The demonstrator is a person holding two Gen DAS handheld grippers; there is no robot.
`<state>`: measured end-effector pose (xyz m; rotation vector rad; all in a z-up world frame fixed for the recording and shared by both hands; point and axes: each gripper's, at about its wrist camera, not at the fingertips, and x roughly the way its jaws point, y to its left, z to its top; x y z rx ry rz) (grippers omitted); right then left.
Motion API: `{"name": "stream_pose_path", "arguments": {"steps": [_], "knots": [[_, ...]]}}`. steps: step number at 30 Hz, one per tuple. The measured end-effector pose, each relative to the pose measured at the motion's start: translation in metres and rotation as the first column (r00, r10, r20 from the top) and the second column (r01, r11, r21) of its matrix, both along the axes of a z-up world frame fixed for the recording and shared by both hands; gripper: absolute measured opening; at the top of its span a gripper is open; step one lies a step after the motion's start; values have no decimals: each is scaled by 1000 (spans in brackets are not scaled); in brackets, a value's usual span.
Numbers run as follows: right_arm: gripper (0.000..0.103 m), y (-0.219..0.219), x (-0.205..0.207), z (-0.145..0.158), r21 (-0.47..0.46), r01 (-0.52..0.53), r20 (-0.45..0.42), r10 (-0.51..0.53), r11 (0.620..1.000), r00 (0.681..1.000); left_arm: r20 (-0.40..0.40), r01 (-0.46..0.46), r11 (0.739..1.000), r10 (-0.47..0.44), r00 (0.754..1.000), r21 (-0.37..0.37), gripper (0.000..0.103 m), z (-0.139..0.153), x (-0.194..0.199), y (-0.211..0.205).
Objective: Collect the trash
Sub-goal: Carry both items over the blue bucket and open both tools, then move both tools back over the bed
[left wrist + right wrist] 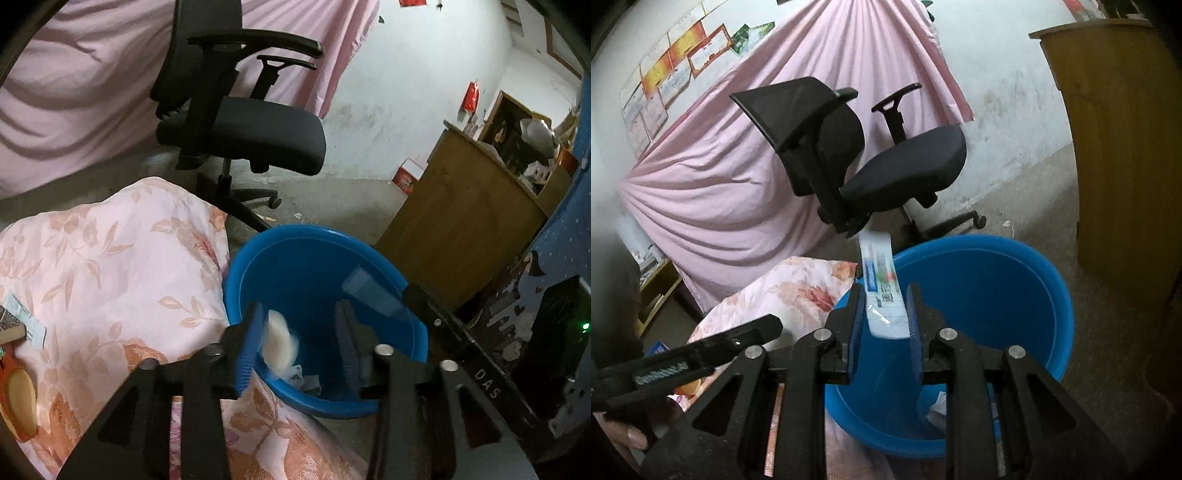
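While the left gripper (299, 347) hung spread over the blue bin (413, 295), a blurred white scrap (279, 345) lay beside its left finger. In the right view, the right gripper (886, 314) pinched a white wrapper (882, 291) above the bin (1052, 280).

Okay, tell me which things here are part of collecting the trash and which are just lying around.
Part of the job:
- blue bin
- white wrapper, between the right gripper's fingers
- pale scrap, blurred, over the bin by the open left gripper
- scraps already in the bin

Just lying about:
- office chair
- floral quilt
- wooden cabinet
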<state>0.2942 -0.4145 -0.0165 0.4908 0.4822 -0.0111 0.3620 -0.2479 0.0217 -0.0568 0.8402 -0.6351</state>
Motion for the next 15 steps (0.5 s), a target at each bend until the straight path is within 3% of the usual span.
{"name": "stream_pose_path", "arguments": {"steps": [6, 10, 15], "knots": [[54, 3, -2, 3, -10, -5, 14, 6, 1000, 1000, 66, -35, 999, 36, 997, -16, 38, 11, -8, 16], [59, 10, -6, 10, -28, -12, 53, 13, 1000, 998, 149, -80, 996, 84, 985, -34, 53, 21, -18, 32], [73, 22, -16, 27, -62, -20, 137, 29, 998, 990, 228, -152, 985, 166, 959, -78, 59, 36, -31, 61]]}}
